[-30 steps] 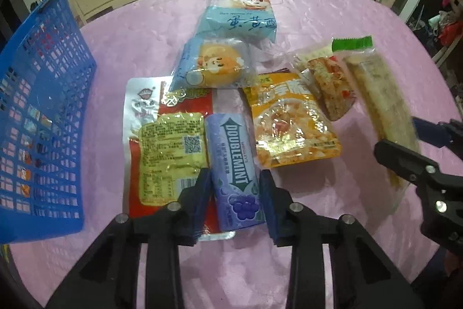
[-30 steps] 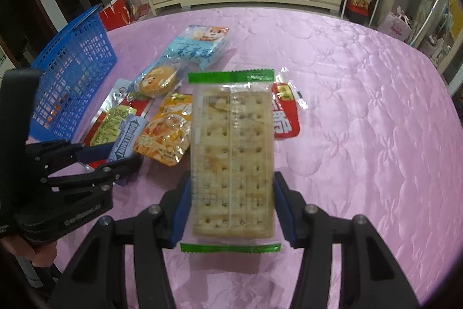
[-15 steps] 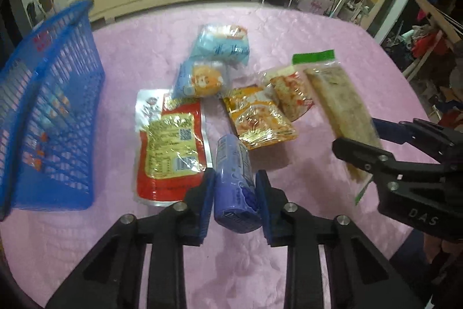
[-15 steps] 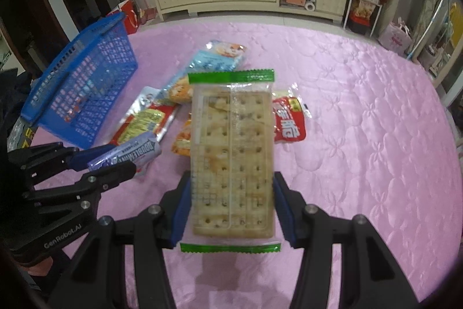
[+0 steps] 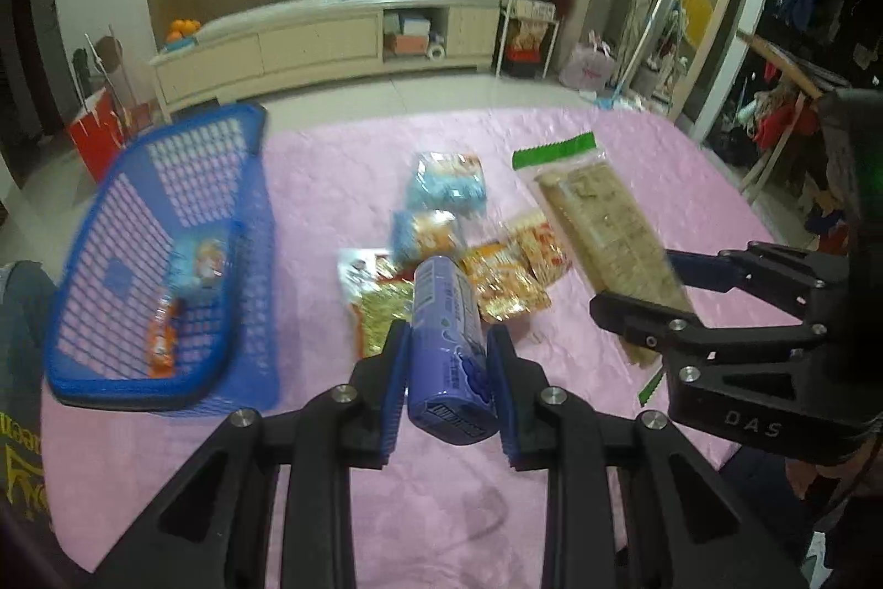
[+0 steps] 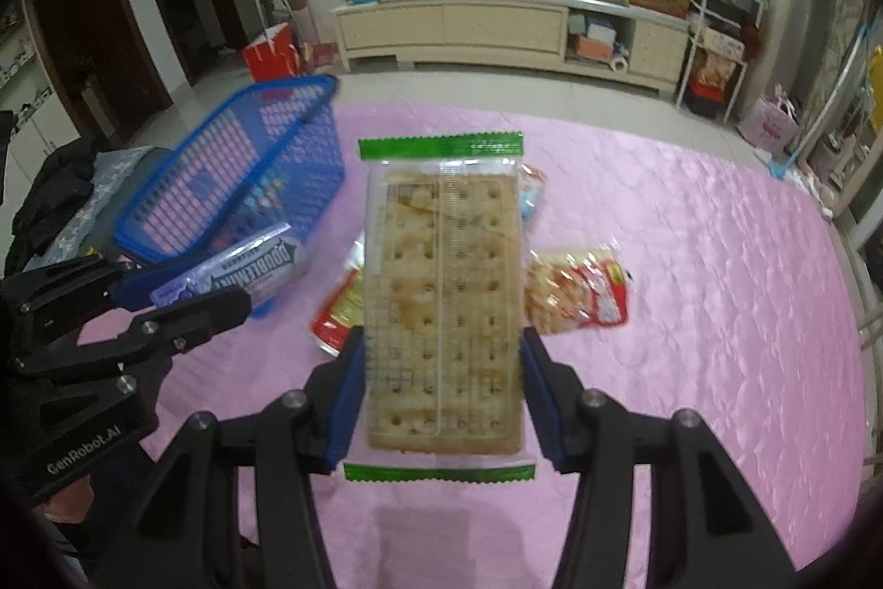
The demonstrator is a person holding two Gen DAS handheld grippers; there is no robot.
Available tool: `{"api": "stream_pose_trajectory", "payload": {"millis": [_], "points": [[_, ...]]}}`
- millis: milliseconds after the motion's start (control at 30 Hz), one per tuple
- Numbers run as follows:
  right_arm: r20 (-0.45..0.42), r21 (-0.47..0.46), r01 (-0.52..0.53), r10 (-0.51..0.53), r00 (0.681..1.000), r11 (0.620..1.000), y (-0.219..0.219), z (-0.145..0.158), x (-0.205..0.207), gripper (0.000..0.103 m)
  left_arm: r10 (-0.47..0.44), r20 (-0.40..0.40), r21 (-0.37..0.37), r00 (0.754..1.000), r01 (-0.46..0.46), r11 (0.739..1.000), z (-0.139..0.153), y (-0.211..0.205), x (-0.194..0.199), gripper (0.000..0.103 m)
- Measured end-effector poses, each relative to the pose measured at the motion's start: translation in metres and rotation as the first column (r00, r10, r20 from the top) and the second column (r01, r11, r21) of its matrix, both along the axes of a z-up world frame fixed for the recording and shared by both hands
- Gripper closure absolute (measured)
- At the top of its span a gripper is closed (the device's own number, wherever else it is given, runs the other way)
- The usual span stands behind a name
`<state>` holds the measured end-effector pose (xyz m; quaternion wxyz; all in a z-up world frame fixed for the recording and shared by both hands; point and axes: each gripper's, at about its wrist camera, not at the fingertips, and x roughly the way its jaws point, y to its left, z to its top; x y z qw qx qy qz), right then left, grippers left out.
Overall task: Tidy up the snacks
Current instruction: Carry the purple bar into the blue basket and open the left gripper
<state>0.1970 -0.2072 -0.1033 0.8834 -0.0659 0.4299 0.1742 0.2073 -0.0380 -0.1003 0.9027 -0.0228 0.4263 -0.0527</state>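
We note left gripper (image 5: 448,382) clamping the purple gum pack (image 5: 448,357) above the table, beside the blue basket (image 5: 165,258); right gripper (image 6: 441,401) clamping the cracker packet (image 6: 444,313) aloft

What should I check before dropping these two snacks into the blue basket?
1. Left gripper grip on the Doublemint pack: ok, clamped between both fingers.
2. Right gripper grip on the cracker pack: ok, held by its long edges.
3. Both items clear of the table: ok, lifted.
4. Blue basket has room: ok, only a couple of packets inside.
5. Either gripper over the basket opening: not ok, both short of it.
6. Grippers clear of each other: cannot tell, they sit close side by side.
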Motion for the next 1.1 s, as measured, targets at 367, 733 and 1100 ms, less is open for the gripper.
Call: {"api": "stream_pose_trajectory", "payload": {"millis": [367, 733, 1100], "points": [[0.033, 0.020, -0.110, 0.109, 0.993, 0.994, 0.079, 0.019, 0.007, 0.045, 0.101, 0.085, 0.009, 0.991, -0.102, 0.995, 0.046, 0.081, -0.024, 0.077], [-0.004, 0.019, -0.176, 0.176, 0.984, 0.984, 0.141, 0.004, 0.025, 0.045, 0.196, 0.061, -0.017, 0.979, -0.196, 0.981, 0.035, 0.150, -0.020, 0.077], [-0.038, 0.003, -0.163, 0.163, 0.986, 0.987, 0.151, -0.011, 0.043, 0.045, 0.188, -0.030, -0.054, 0.982, -0.190, 0.980, -0.007, 0.166, 0.006, 0.077]]}}
